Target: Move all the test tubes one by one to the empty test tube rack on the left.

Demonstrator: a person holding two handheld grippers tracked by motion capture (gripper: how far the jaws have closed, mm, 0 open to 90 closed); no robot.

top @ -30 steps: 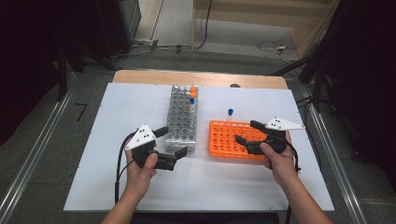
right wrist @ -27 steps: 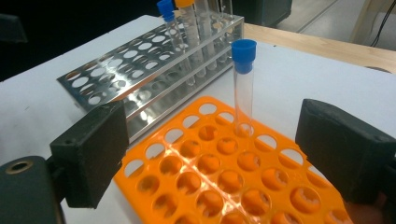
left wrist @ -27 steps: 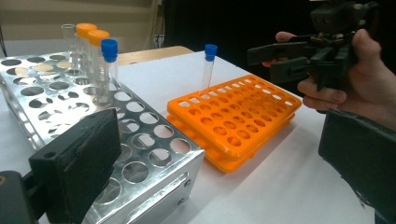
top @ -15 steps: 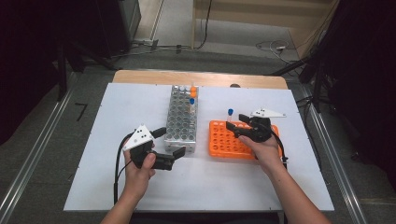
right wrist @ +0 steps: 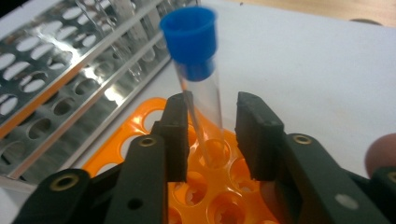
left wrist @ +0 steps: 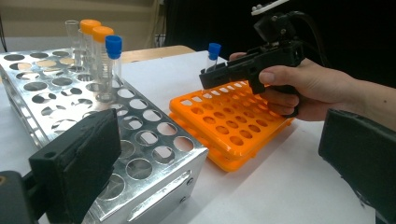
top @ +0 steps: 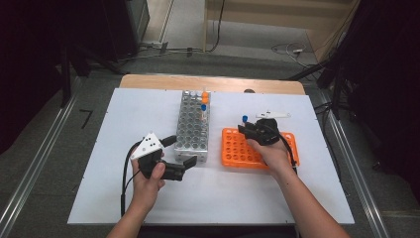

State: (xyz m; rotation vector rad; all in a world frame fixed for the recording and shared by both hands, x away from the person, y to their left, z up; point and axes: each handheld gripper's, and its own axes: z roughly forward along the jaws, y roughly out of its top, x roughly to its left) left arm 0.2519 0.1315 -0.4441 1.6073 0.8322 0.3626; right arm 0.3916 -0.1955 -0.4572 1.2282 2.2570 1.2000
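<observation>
A clear, blue-capped tube point(right wrist: 198, 84) stands tilted in the orange rack point(right wrist: 154, 116), between the right gripper's point(right wrist: 211, 135) closing, still-parted fingers.

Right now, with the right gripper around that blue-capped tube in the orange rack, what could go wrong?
1. The right gripper has just been closing on the tube, and a gap shows at one pad; a lift now might slip.
2. The tube leans in the orange rack, so pulling could drag the rack.
3. The left gripper sits against the metal rack and could nudge it.
</observation>
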